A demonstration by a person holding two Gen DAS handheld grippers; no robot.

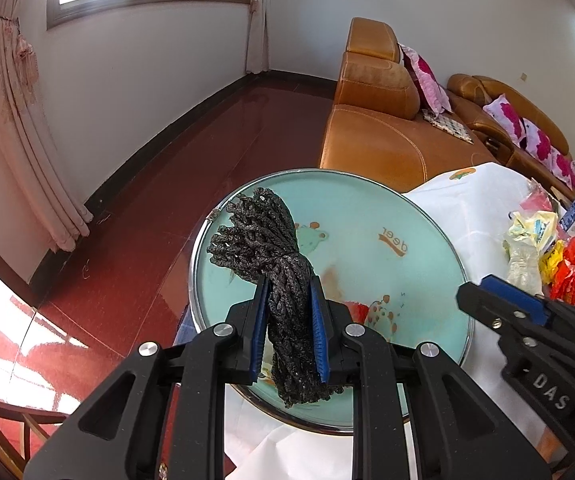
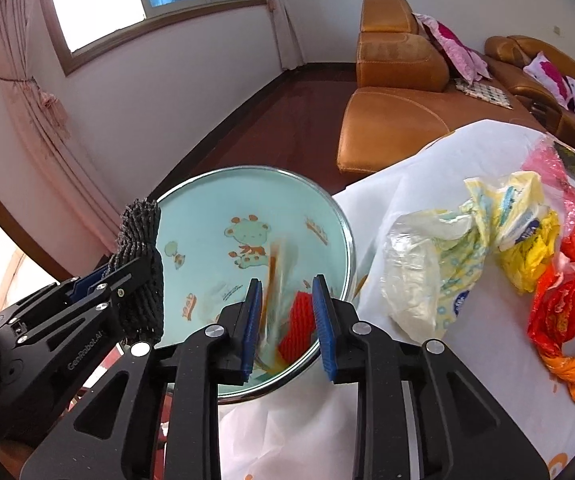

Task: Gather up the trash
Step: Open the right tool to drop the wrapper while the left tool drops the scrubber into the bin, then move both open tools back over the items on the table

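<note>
My left claw (image 1: 287, 292) is clenched on a bundle of dark knitted cord (image 1: 271, 248), the blue pads (image 1: 259, 320) pressing it from both sides, and I hold it above the round mint-green basin (image 1: 407, 216) with the cartoon deer print. The bundle sticks out past the fingertips toward the basin's far rim and hangs down a little below the pads as well. My right claw (image 2: 285, 284) stands released, its jaws apart with nothing held between them, over the near edge of the same basin; through the gap I see a red ribbed piece (image 2: 299, 324) and a blurred orange-streaked wrapper (image 2: 275, 272) inside the basin. The basin sits on a white cloth (image 2: 407, 168) that covers the table. To the right on that cloth lies the rest of the trash: a crumpled clear and yellow-printed bag (image 2: 439, 256), a yellow scrap (image 2: 531, 256) and a red and orange wrapper (image 2: 563, 312). An orange leather sofa (image 2: 391, 120) stands behind the table.
</note>
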